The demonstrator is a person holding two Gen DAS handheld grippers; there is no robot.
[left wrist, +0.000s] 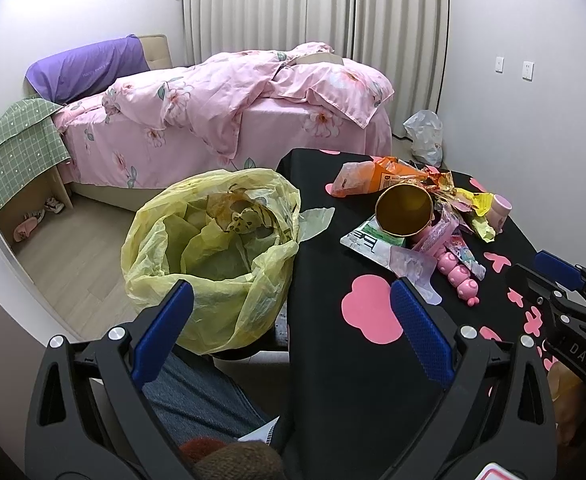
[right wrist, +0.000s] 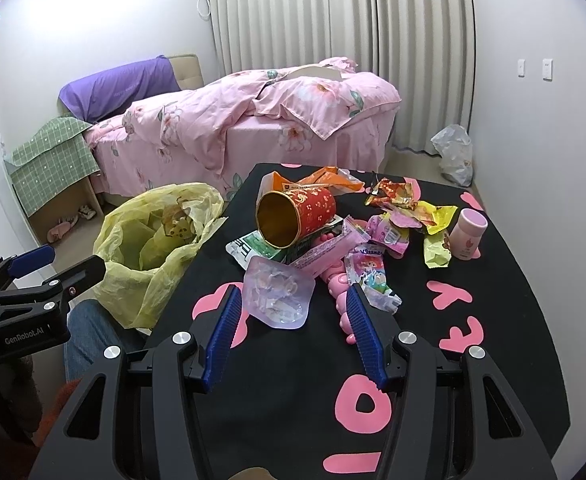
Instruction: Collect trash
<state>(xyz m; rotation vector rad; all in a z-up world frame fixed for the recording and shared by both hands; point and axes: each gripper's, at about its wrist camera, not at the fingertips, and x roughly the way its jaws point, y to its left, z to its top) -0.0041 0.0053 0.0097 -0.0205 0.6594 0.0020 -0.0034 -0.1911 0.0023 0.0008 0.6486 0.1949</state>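
A pile of trash lies on the black tablecloth (right wrist: 513, 280): a tipped red and gold can (right wrist: 297, 216), an orange wrapper (right wrist: 325, 178), yellow wrappers (right wrist: 437, 216), a tissue pack (right wrist: 373, 276) and a clear blister pack (right wrist: 279, 296). My right gripper (right wrist: 295, 292) is open, low over the table, with the blister pack between its fingertips and no pad touching it. Left of the table stands a bin lined with a yellow bag (left wrist: 213, 248). My left gripper (left wrist: 291, 292) is open and empty, straddling the bag's rim and the table edge.
A pink bottle (right wrist: 469, 236) and a pink caterpillar toy (left wrist: 459, 276) sit among the trash. A pink bed (left wrist: 233, 112) stands behind, a green-covered stand (left wrist: 17, 152) to its left, and a white bag (left wrist: 427, 136) on the floor. A person's jeans-clad leg (left wrist: 197, 396) is below the bin.
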